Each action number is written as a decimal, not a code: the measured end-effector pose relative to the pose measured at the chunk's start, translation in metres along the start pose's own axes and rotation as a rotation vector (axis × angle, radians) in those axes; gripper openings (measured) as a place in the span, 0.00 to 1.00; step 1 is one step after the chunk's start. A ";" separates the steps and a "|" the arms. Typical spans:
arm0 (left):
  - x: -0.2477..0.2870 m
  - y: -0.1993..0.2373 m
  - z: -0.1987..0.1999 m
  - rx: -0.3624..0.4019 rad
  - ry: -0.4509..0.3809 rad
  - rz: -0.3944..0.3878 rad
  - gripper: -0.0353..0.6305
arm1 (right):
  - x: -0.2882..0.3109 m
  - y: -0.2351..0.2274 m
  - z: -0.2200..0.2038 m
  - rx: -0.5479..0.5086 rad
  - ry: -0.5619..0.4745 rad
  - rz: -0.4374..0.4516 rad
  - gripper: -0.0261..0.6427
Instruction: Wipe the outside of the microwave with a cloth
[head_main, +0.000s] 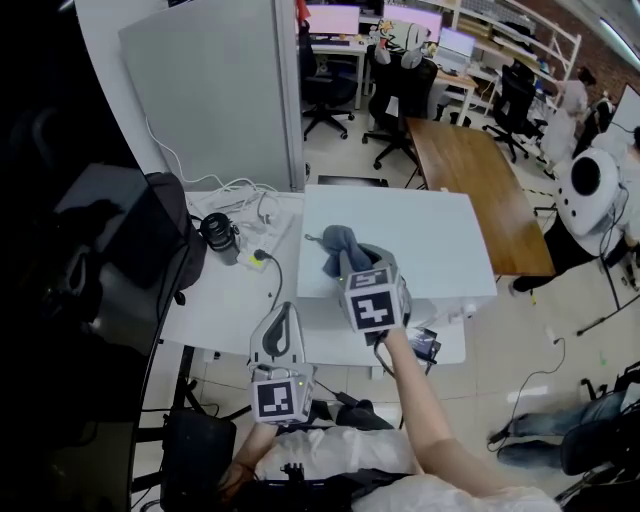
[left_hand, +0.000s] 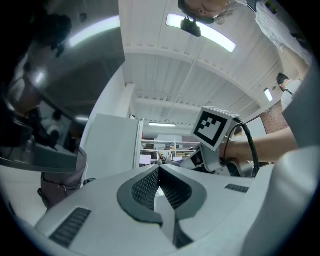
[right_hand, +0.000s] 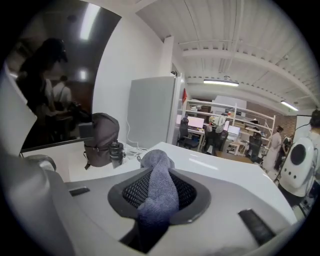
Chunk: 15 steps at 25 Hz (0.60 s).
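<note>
The cloth (head_main: 338, 246) was grey and fluffy, twisted into a thick bunch. One end was pinched between the closed jaws of the right gripper (head_main: 348, 268), and the rest lay on the flat top of the microwave (head_main: 420, 225), near its front edge. The microwave was a white box, standing upright
</note>
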<state>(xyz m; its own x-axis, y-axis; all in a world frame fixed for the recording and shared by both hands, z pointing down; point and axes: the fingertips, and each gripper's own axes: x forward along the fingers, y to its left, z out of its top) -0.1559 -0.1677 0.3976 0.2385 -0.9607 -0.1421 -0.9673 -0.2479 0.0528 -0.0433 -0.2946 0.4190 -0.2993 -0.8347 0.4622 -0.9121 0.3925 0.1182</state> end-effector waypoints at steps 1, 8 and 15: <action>0.001 0.000 0.000 -0.001 0.000 -0.010 0.06 | -0.004 -0.015 -0.005 0.007 0.002 -0.031 0.19; 0.012 -0.011 0.000 -0.026 0.000 -0.051 0.06 | -0.056 -0.155 -0.056 0.129 0.032 -0.302 0.19; 0.026 -0.021 -0.001 -0.012 -0.008 -0.058 0.06 | -0.112 -0.264 -0.111 0.226 0.058 -0.500 0.19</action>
<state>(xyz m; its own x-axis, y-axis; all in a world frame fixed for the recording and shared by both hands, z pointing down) -0.1291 -0.1872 0.3938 0.2931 -0.9437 -0.1532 -0.9509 -0.3044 0.0558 0.2618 -0.2618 0.4334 0.1963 -0.8730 0.4465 -0.9784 -0.1445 0.1476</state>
